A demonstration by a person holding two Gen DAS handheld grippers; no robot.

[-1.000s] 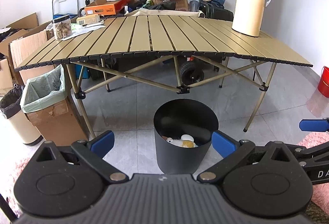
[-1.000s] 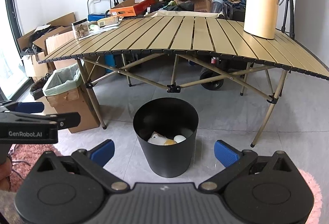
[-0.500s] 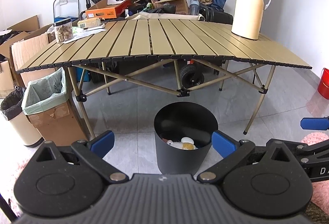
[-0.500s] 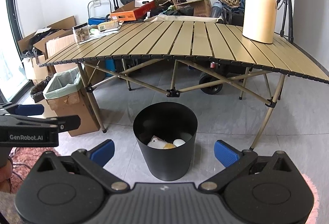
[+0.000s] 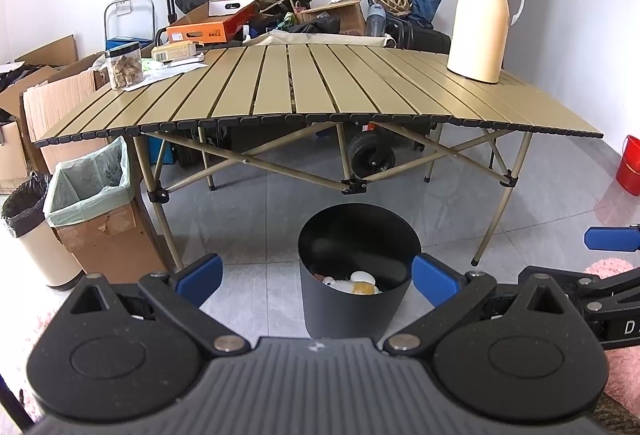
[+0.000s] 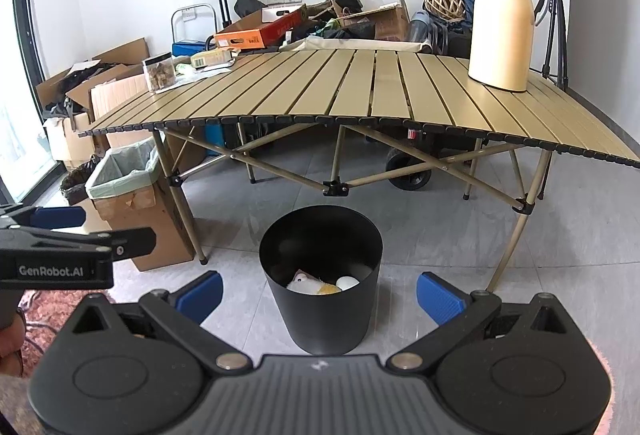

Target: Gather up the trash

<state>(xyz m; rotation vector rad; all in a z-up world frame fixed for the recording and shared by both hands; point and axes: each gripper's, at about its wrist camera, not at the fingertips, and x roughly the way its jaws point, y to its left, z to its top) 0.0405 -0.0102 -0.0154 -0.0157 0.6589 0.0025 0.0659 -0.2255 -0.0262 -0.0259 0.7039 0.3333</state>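
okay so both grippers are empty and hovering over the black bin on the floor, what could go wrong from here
1. The black bin stands free on smooth tile, right in front of the table's crossed legs; a low pass could tip it and spill the white and yellow trash inside.
2. The left gripper and right gripper hang open close together and might collide.
3. The tall cream thermos jug could topple if the table gets bumped.

Bin contents perhaps partly hidden
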